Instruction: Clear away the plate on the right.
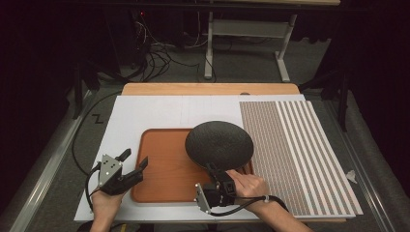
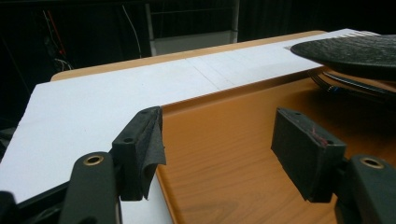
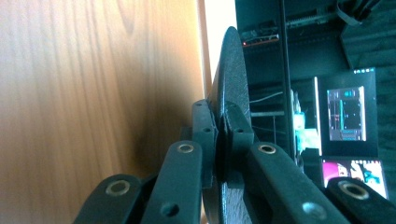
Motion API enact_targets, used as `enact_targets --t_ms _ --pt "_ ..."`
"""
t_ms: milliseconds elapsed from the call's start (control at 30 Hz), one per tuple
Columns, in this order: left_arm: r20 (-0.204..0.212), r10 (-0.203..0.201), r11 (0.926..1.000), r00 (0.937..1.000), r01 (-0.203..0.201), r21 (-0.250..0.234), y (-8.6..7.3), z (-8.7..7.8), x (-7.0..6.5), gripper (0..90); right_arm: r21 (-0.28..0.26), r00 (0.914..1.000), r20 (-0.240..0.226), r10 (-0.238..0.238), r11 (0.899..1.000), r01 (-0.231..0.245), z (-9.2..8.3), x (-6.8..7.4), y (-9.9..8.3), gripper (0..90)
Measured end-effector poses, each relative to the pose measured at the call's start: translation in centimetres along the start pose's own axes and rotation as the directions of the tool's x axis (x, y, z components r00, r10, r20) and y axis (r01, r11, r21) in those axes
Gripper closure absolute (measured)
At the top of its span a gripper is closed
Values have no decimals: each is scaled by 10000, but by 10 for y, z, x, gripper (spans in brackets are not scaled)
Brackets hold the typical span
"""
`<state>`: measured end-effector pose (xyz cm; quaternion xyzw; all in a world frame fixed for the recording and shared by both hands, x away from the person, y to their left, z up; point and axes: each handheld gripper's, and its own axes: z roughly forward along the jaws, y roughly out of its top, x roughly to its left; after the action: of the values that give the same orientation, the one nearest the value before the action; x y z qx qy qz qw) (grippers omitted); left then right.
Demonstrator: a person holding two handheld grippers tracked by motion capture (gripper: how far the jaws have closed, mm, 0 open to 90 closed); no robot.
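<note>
A round black plate (image 1: 219,143) hangs over the right part of an orange wooden tray (image 1: 164,174). My right gripper (image 1: 212,167) is shut on the plate's near rim; in the right gripper view both pads clamp the plate (image 3: 232,88) edge-on, with the tray's wood (image 3: 93,93) beside it. My left gripper (image 1: 134,160) stands open at the tray's left edge, one jaw over the white board and one over the tray, nothing between them. In the left gripper view the plate (image 2: 350,50) floats above the tray (image 2: 233,154) at the far right.
The tray lies on a white board (image 1: 159,113) on a wooden table (image 1: 208,89). A striped, patterned mat (image 1: 295,150) covers the board's right side. Cables and a metal stand's legs (image 1: 285,63) are on the floor beyond the table.
</note>
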<state>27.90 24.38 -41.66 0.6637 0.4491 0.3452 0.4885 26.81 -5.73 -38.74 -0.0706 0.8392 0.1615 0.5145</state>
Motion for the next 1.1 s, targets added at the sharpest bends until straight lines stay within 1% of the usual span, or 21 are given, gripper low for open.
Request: enact_targets --t_ms 100,233,333,367,400,533,700,800,933,967,1033,1100 --pt "-9 -19 10000 10000 19 2 0 0 0 340 -137 10000 -79 -47 9999 46 1 3 5 879" --pt "-34 -53 10000 10000 53 -12 0 0 1 340 -240 9999 -149 1 9997 -5 3 7 11 879" --pt "-70 -61 10000 10000 61 -40 0 0 1 339 -389 9998 -173 -113 9992 106 5 8 14 879" --pt "-63 -89 9999 9999 88 -74 0 0 1 339 -372 9996 -269 -92 9993 82 5 9 16 879" --pt "-62 -89 9999 9999 89 -70 0 -1 2 338 -433 9997 -236 -112 9990 102 5 10 17 879" --pt "-99 -100 9999 9999 99 -97 0 -1 2 338 -510 9991 -374 -193 9985 174 9 15 23 879" --pt "-136 -82 9999 9999 81 -79 0 -1 2 338 -597 9988 -347 -332 9977 310 13 21 29 878" --pt "-148 -78 9999 9999 77 -79 0 -1 2 337 -685 9983 -450 -381 9970 350 15 23 32 878" --pt "-136 -14 10000 9999 14 -44 0 -1 1 337 -708 9979 -435 -483 9965 451 18 26 36 878" --pt "-119 -23 10000 9999 23 -39 0 -1 1 336 -715 9973 -513 -519 9963 482 18 27 36 878" --pt "-111 -17 10000 9999 17 -24 0 -1 1 336 -723 9975 -420 -560 9960 528 20 28 37 878" --pt "-95 -16 10000 10000 16 2 0 -1 1 336 -729 9974 -424 -588 9958 556 21 29 38 878"
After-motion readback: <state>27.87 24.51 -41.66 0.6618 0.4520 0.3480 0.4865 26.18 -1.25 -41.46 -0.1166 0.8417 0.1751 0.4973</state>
